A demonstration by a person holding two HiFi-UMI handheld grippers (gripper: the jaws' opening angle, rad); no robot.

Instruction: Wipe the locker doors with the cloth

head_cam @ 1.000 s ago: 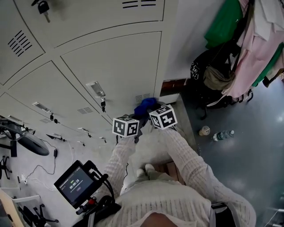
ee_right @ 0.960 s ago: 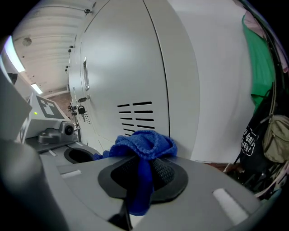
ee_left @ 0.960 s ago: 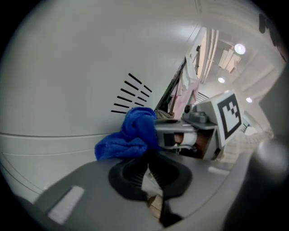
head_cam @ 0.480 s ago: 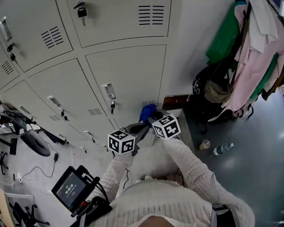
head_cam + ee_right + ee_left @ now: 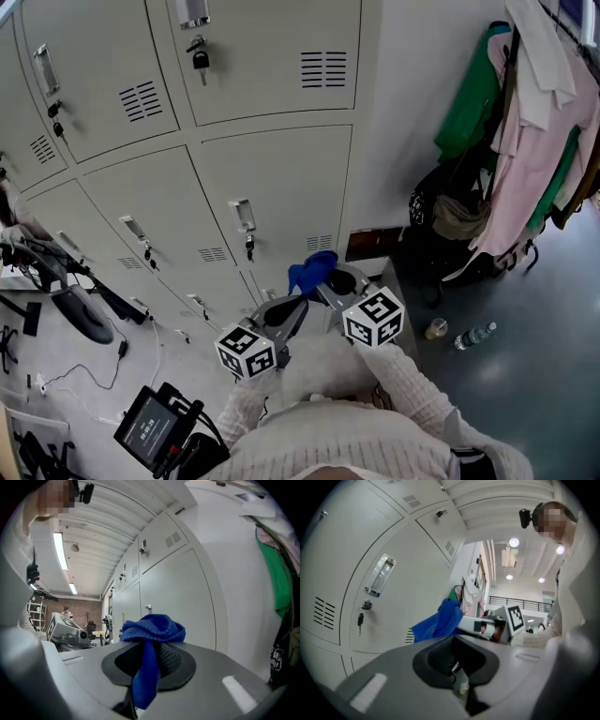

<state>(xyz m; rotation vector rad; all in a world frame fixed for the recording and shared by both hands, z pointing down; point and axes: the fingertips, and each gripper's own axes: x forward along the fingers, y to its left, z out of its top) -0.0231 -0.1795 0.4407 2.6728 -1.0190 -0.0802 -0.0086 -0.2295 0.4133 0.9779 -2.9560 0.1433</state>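
Clamping the blue cloth point(image 5: 311, 270), the right gripper point(image 5: 330, 281) sits nearer the lower locker door point(image 5: 281, 187) ahead than the closed, empty left gripper point(image 5: 286, 314).

wall point(image 5: 398, 112): white | floor point(image 5: 534, 394): dark grey | right: hanging clothes point(image 5: 525, 169); ceiling: strip lights point(image 5: 60, 550) lit

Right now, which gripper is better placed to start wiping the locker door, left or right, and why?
Right. The right gripper is shut on the blue cloth, near the locker door; the left gripper is shut and empty.
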